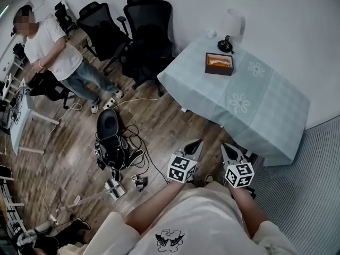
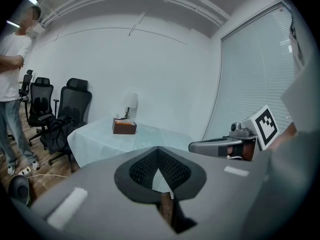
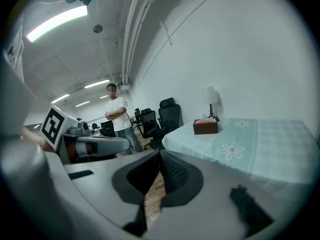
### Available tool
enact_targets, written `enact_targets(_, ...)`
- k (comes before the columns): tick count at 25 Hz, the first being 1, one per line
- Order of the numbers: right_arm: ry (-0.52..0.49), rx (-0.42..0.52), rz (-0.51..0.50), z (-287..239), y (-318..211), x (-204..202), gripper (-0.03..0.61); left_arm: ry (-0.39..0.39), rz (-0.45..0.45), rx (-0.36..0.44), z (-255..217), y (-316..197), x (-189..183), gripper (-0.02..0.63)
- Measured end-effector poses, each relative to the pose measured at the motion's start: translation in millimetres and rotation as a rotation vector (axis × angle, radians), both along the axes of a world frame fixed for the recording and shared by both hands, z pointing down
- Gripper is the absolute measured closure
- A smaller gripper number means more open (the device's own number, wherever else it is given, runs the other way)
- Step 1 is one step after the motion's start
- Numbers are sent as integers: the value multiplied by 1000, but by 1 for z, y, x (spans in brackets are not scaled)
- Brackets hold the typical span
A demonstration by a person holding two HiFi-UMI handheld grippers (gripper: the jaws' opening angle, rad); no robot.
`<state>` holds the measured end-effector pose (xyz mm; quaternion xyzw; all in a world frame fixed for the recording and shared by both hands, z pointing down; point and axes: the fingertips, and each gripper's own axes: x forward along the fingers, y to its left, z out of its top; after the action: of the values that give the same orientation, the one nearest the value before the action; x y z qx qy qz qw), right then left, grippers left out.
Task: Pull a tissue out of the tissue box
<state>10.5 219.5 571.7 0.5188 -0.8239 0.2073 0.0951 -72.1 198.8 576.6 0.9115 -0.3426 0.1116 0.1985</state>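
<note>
The brown tissue box (image 1: pixel 219 64) stands on the far part of a table with a pale teal cloth (image 1: pixel 265 105), with something orange-white showing in its open top. Both grippers hover over the wooden floor, well short of the table's near edge. My left gripper (image 1: pixel 197 143) and right gripper (image 1: pixel 226 147) are side by side, jaws shut with nothing between them. From the left gripper view the box (image 2: pixel 124 127) is far ahead beyond the closed tips of the left gripper (image 2: pixel 158 149). The right gripper view shows the box (image 3: pixel 205 127) beyond the right gripper (image 3: pixel 161 153).
A small lamp (image 1: pixel 228 33) stands behind the box at the wall. Black office chairs (image 1: pixel 143 31) crowd the table's left side. A person (image 1: pixel 53 52) stands at far left. Cables and a black device (image 1: pixel 111 137) lie on the floor. Window blinds (image 2: pixel 250 74) are to the right.
</note>
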Motion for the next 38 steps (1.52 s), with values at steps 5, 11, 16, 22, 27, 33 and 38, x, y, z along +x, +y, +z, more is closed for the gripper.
enact_targets(5, 13, -13, 9, 3, -14, -19, 572, 3, 4, -23, 9, -17, -21, 607)
enact_targets(11, 21, -17, 19, 2, -58, -10, 572, 19, 1, -34, 9, -54, -13, 607)
enact_targets(16, 10, -10, 4, 11, -117, 12, 572, 5, -8, -43, 20, -105, 9, 607)
enact_targets(22, -19, -12, -7, 21, -212, 62, 572, -19, -39, -43, 24, -200, 54, 607)
enact_targets(27, -31, 1, -65, 11, -294, 103, 572, -36, -52, -6, 10, -285, 101, 607)
enact_targets(33, -49, 4, -111, 1, -360, 132, 573, -38, -107, -9, -7, -354, 134, 607)
enact_targets(38, -71, -14, -96, 7, -384, 134, 572, -45, -95, -19, -6, -377, 144, 607)
